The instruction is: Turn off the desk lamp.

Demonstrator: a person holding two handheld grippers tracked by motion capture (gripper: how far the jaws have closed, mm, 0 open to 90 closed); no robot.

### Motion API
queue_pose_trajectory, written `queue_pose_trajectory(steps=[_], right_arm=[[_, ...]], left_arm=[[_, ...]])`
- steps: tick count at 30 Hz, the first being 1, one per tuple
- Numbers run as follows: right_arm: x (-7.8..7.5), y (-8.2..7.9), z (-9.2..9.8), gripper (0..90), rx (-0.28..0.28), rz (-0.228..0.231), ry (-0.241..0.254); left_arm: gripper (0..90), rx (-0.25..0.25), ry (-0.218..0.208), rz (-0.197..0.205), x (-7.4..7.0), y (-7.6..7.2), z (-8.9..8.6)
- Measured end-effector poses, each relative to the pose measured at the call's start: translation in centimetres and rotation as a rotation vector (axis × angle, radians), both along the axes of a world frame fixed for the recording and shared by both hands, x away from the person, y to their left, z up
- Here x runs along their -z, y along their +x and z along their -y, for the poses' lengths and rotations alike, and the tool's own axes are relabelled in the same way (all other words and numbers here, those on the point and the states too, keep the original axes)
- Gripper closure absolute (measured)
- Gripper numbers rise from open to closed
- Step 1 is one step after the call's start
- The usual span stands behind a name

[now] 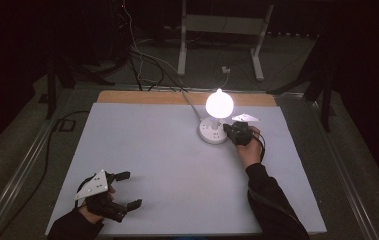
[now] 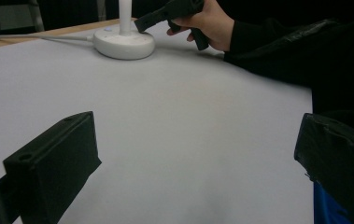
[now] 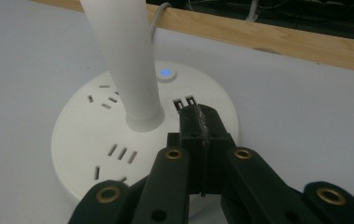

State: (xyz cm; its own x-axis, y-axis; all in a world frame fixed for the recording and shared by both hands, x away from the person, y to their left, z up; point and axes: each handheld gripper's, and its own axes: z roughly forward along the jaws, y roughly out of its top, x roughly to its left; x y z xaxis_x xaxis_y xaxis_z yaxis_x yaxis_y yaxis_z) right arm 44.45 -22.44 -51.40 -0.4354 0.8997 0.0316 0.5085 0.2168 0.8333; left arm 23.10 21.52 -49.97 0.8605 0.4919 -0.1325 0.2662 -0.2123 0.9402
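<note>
Glowing upper centre of the high view, lamp stands on its round white base. Right gripper, jaws pressed together, over the base. Left gripper, jaws wide, lower left on worktop.

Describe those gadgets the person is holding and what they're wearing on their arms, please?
Each hand holds a black gripper with two blocky black jaws on linked arms fixed by brass-coloured rivets. The left gripper and right gripper each carry a pale grey three-cornered plate on top. A dark cable loops by the right hand. Both forearms wear black long sleeves.
</note>
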Motion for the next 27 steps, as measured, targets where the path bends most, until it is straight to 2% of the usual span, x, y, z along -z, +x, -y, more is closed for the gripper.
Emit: queue_pose_trajectory(steps=[7,12,20,24,27], right_arm=[[0.2,-0.2,-0.1,89.9,-0.001,0.022,-0.021],[0.0,0.0,0.1,89.7,-0.009,-0.004,0.009],[-1.8,-0.5,0.4,89.0,-0.009,0.019,0.037],[-2.0,-1.0,1.0,83.3,-0.014,0.022,0.041],[-2.1,-1.3,1.4,74.2,-0.026,0.013,0.057]], left_arm=[[0.4,0.002,0.004,0.002,0.0,0.0,0.0],[0.5,-0.001,-0.002,0.0,0.0,0.0,0.0],[0.5,-0.002,-0.002,0.003,-0.1,0.0,-0.1],[0.5,-0.001,0.0,0.004,-0.1,0.0,-0.1],[0.5,-0.003,-0.005,0.003,-0.1,0.0,-0.1]])
